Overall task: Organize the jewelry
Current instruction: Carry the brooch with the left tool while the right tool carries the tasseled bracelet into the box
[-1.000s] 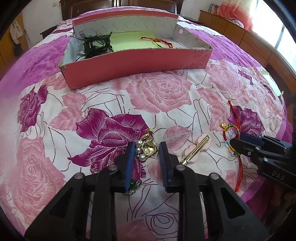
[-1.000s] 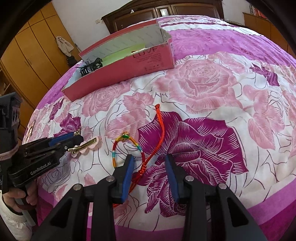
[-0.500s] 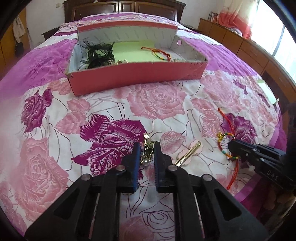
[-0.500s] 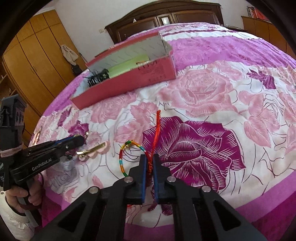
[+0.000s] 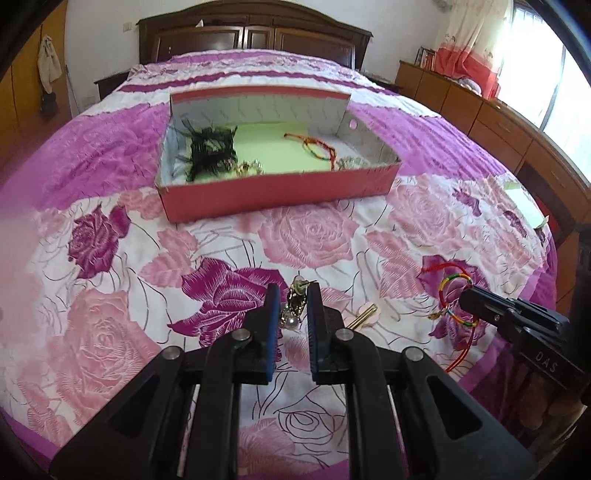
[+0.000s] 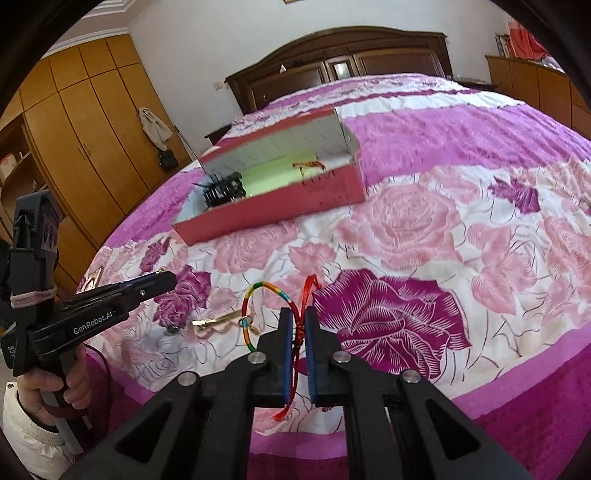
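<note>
My left gripper point(image 5: 292, 295) is shut on a gold earring with pearls point(image 5: 293, 308) and holds it above the bedspread. My right gripper point(image 6: 300, 320) is shut on a red cord bracelet with a rainbow loop point(image 6: 258, 295), lifted off the bed; it also shows in the left wrist view point(image 5: 455, 299). A red open box point(image 5: 277, 184) lies ahead on the bed, holding a black feather piece point(image 5: 210, 147), a red cord bracelet point(image 5: 314, 146) and gold pieces point(image 5: 249, 168). A gold hair clip point(image 5: 364, 317) lies on the bed between the grippers.
The bed has a pink and purple rose bedspread point(image 5: 314, 229). A dark wooden headboard point(image 5: 251, 33) stands behind the box. Wooden cabinets point(image 5: 480, 110) run along the right, wardrobes point(image 6: 85, 129) on the left. The bed's near edge is just below the grippers.
Both grippers closed from open: the left on the earring, the right on the bracelet cord. Both have since lifted their pieces off the bedspread and tilted up toward the box.
</note>
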Tool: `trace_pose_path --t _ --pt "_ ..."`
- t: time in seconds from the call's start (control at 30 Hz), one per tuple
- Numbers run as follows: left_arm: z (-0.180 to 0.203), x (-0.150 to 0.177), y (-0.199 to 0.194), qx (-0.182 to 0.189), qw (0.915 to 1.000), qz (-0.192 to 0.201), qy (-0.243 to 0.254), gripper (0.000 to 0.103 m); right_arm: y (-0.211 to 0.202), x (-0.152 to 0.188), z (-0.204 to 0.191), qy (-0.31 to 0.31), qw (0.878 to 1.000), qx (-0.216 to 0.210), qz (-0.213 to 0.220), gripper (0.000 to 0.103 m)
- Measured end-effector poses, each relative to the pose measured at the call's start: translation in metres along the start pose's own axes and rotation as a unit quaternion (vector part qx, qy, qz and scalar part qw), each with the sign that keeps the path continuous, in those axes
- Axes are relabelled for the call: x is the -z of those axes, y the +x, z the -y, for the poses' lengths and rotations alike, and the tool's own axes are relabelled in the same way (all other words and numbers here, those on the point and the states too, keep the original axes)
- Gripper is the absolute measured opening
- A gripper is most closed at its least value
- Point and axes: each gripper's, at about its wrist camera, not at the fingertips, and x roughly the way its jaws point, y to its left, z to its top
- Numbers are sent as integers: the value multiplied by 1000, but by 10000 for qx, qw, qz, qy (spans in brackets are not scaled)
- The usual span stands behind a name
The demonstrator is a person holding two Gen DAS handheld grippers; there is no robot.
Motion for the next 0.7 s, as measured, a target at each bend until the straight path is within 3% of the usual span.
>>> trace_pose_path --t 0.7 --pt "4 -34 -40 -290 9947 984 27 6 -29 -42 -23 -385 9950 4 920 8"
